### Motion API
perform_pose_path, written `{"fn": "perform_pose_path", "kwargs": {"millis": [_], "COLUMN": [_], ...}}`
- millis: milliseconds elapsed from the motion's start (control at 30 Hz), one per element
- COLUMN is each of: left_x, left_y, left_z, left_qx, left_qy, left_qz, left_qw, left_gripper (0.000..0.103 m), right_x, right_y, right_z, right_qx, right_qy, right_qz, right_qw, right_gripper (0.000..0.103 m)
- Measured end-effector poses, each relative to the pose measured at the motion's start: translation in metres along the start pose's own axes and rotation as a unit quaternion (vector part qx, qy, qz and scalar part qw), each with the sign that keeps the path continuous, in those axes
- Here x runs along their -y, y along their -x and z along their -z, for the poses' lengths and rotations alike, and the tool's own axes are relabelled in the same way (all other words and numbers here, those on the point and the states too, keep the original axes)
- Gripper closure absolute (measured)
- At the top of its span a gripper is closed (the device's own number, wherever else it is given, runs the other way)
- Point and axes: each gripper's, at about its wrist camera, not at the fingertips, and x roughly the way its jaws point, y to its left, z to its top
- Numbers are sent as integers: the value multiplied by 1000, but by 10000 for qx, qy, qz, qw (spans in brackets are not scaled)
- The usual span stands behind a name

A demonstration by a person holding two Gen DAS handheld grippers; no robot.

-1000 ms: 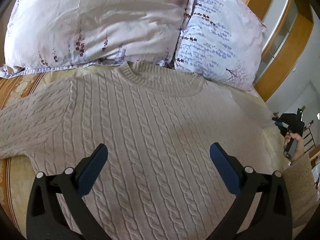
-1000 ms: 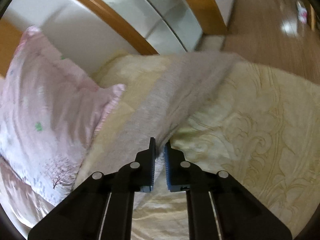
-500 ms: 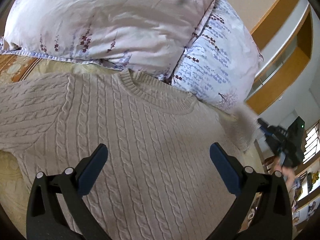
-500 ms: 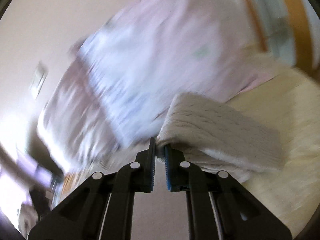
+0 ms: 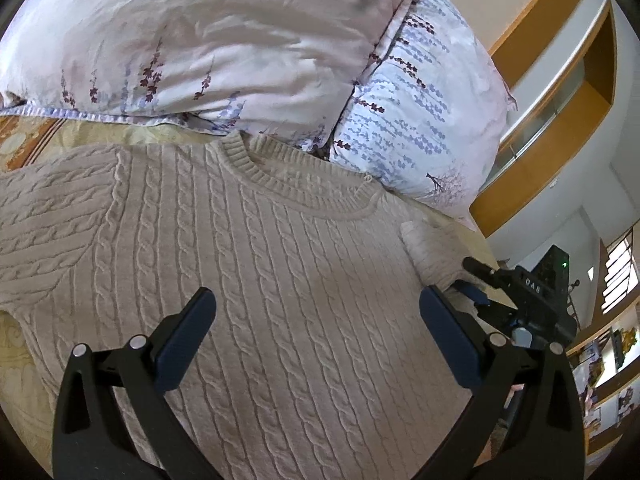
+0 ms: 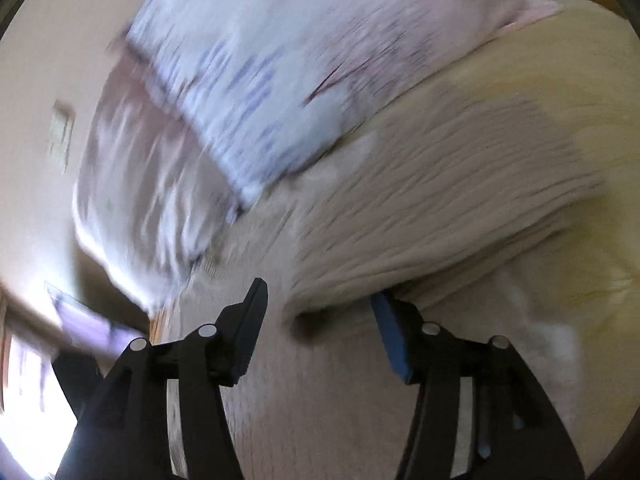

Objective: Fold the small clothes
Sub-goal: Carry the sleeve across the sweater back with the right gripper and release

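A beige cable-knit sweater (image 5: 260, 280) lies flat on the bed, collar toward the pillows. My left gripper (image 5: 316, 328) is open and empty, hovering over the sweater's chest. The sweater's right sleeve (image 5: 430, 252) is folded in onto the body at the right. My right gripper (image 6: 320, 320) is open, its fingers on either side of the sleeve fold (image 6: 420, 220); the view is motion-blurred. The right gripper also shows in the left wrist view (image 5: 480, 280) at the sleeve's edge.
Two floral pillows (image 5: 200, 40) (image 5: 420, 100) lie at the head of the bed behind the collar. A yellow patterned bedspread (image 5: 16, 340) shows at the left. A wooden wardrobe (image 5: 560, 100) stands at the right.
My right gripper carried the sleeve from the bed's right side over onto the sweater body, then opened and let it go. My left gripper stayed open, shifting slightly toward the collar.
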Motion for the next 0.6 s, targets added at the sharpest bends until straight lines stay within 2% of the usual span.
{"fn": "perform_pose_path", "kwargs": {"millis": [33, 67, 100, 167, 200, 267, 333, 367, 467, 567, 600], "left_x": [-2, -5, -8, -13, -16, -21, -25, -26, -28, -31, -32], "left_y": [1, 1, 2, 5, 6, 9, 12, 13, 17, 17, 17], "left_z": [0, 0, 0, 0, 0, 0, 0, -1, -1, 0, 1], "left_qx": [-2, -6, 5, 23, 40, 102, 182, 209, 264, 228, 204], "left_qy": [44, 120, 198, 339, 409, 554, 659, 698, 812, 909, 940], "left_qz": [29, 74, 118, 222, 278, 387, 452, 486, 606, 648, 654], "left_qw": [10000, 9999, 9997, 9992, 9988, 9977, 9966, 9962, 9945, 9935, 9932], "left_gripper": [2, 2, 2, 2, 2, 2, 2, 2, 2, 2, 2], "right_x": [6, 7, 6, -10, -17, -55, -99, -116, -160, -170, -167], "right_y": [3, -1, -3, -4, 1, -4, -20, -31, -81, -109, -111], "right_z": [-7, -12, -16, -19, -18, -11, 4, 12, 52, 83, 88], "right_qx": [160, 269, 339, 534, 616, 735, 572, 361, -710, -1309, -1409], "right_qy": [-132, -127, -58, 278, 497, 1172, 1900, 2184, 2978, 3374, 3344], "right_qz": [206, 429, 624, 1011, 1072, 950, 584, 408, -37, -85, -136], "right_qw": [9996, 9986, 9975, 9930, 9911, 9858, 9784, 9743, 9520, 9322, 9317], "right_gripper": [49, 60, 80, 88, 90, 91, 91, 91, 89, 70, 70]}}
